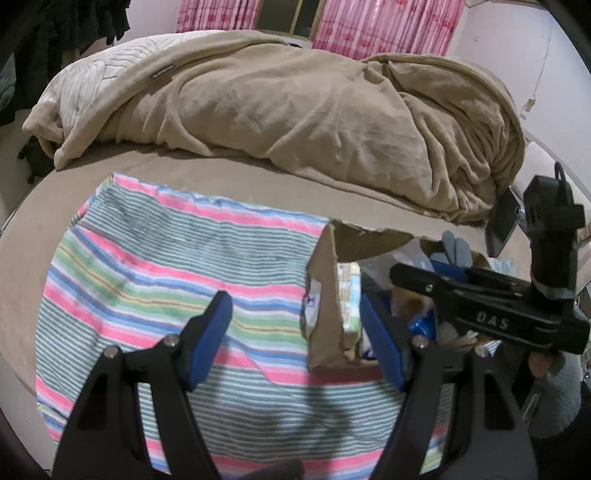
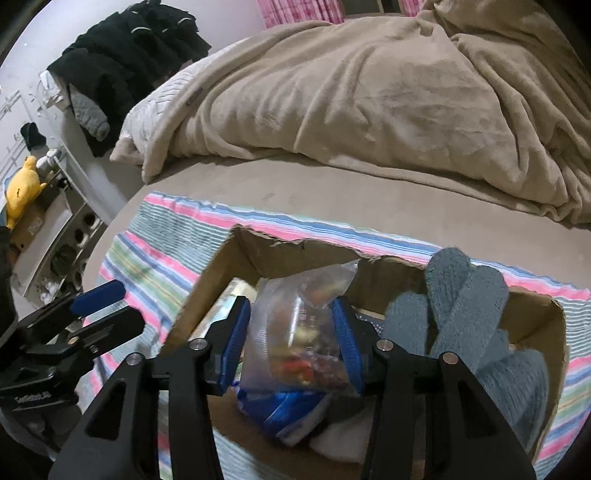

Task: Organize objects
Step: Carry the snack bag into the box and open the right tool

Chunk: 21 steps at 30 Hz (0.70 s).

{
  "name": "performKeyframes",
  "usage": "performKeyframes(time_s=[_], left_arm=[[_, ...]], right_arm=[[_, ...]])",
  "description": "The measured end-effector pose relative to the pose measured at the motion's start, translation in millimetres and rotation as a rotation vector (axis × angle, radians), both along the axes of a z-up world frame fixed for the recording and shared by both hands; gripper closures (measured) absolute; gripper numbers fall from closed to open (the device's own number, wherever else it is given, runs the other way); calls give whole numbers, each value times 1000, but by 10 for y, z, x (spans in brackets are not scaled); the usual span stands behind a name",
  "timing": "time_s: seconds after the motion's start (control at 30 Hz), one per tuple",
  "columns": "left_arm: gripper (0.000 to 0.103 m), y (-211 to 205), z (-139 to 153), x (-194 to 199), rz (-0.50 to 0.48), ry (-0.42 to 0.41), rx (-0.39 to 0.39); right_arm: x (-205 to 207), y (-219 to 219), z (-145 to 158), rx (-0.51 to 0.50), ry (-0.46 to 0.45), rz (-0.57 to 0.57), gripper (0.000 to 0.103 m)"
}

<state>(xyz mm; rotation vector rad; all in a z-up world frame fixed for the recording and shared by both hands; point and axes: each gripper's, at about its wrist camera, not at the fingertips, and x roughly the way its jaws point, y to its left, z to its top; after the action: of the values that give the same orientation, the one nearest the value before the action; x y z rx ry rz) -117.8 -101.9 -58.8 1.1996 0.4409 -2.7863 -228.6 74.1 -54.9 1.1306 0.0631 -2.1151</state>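
An open cardboard box (image 2: 221, 266) sits on a striped towel (image 2: 162, 236) on the bed. It holds a grey knit glove (image 2: 461, 306), a blue packet (image 2: 284, 410) and other items. My right gripper (image 2: 291, 343) is over the box, its jaws closed on a clear plastic bag (image 2: 295, 343) of small colourful items. My left gripper (image 1: 295, 336) is open and empty, above the towel (image 1: 147, 273) at the box's left wall (image 1: 321, 295). The right gripper shows in the left wrist view (image 1: 480, 299), over the box.
A rumpled beige blanket (image 1: 295, 110) covers the back of the bed. Dark clothes (image 2: 129, 48) hang at the far left, with a yellow plush toy (image 2: 22, 184) and shelves beside the bed. Pink curtains (image 1: 369, 26) hang behind.
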Motion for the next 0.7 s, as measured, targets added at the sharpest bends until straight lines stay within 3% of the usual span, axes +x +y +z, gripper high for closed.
performKeyframes(time_s=[0.17,0.7], left_arm=[[30,25,-21,-22,-4,-18,-5],[30,295,227,188,-39,-7,-49]], right_arm=[[10,19,9,5,23,-25,42],[376,299,419,-5,131,-49,39]])
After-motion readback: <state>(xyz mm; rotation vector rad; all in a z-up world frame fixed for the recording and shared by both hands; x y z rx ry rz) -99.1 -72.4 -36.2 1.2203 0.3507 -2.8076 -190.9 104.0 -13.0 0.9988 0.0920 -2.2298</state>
